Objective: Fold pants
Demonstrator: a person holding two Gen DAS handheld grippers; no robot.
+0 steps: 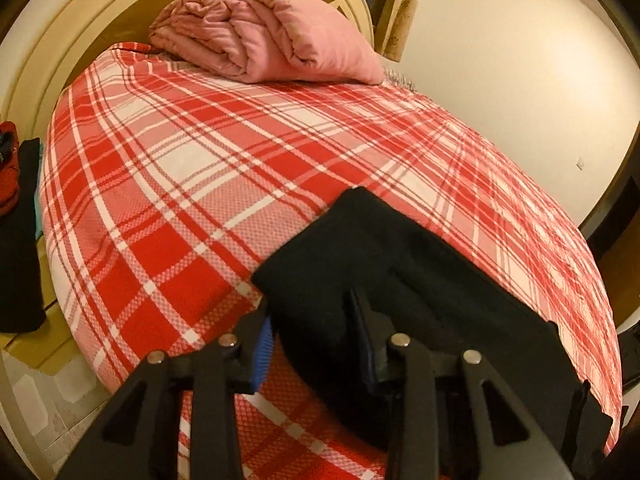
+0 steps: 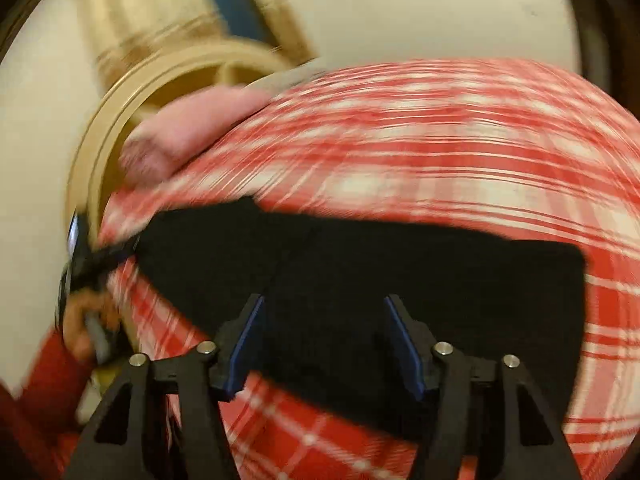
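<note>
Right now the red-and-white plaid bedspread [image 1: 192, 168] is carrying the black fabric pants [image 1: 360, 256], lying folded toward five o'clock. Your left gripper [image 1: 316, 344] is pinching a fold of them; your right gripper [image 2: 324, 344] is hanging partly open above them, gripping nothing. Next, you're probably needing another fold edge.

The pants [image 1: 400, 264] were plain black on a bed cover [image 1: 192, 168] with a red, pink and white plaid pattern, the folded quilt [image 1: 264, 36] was pink, the headboard [image 1: 100, 12] was cream, and the gripper pads [image 2: 404, 344] were blue.
</note>
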